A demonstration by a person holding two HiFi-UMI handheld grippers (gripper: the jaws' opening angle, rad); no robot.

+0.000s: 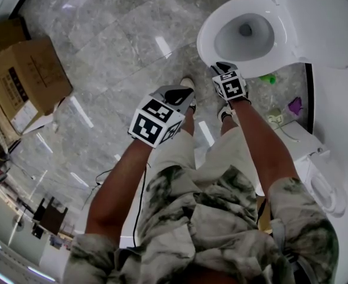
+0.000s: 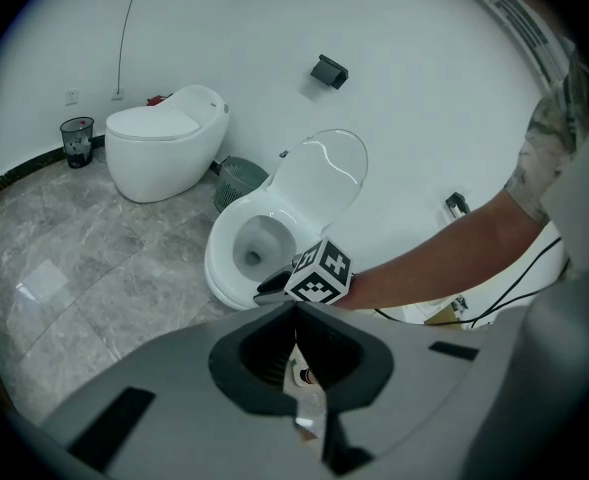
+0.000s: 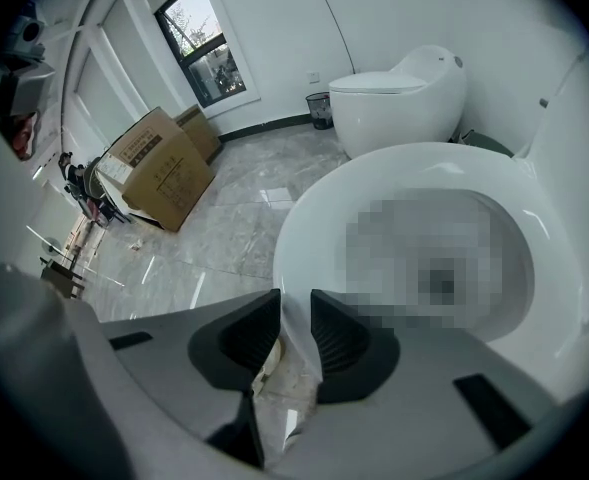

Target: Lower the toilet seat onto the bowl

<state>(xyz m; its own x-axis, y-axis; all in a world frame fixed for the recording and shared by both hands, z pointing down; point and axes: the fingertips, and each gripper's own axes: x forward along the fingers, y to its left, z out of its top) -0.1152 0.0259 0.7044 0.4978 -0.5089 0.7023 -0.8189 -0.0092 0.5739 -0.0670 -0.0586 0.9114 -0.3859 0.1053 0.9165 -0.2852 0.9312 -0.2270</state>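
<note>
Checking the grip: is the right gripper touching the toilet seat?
Touching. In the right gripper view, the front edge of the toilet seat sits between the jaws of the right gripper, filling the gap and meeting both.

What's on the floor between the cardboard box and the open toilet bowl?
Nothing. In the right gripper view, only bare grey marble floor lies between the cardboard box and the toilet bowl.

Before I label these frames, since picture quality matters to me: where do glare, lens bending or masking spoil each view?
Head view: bright streaks of glare lie on the marble floor, and the edges bend. Left gripper view: sharp and evenly lit, but the corners are dark and the wall curves. Right gripper view: a mosaic patch hides the hollow inside the toilet seat, and the corners are dark there too.
</note>
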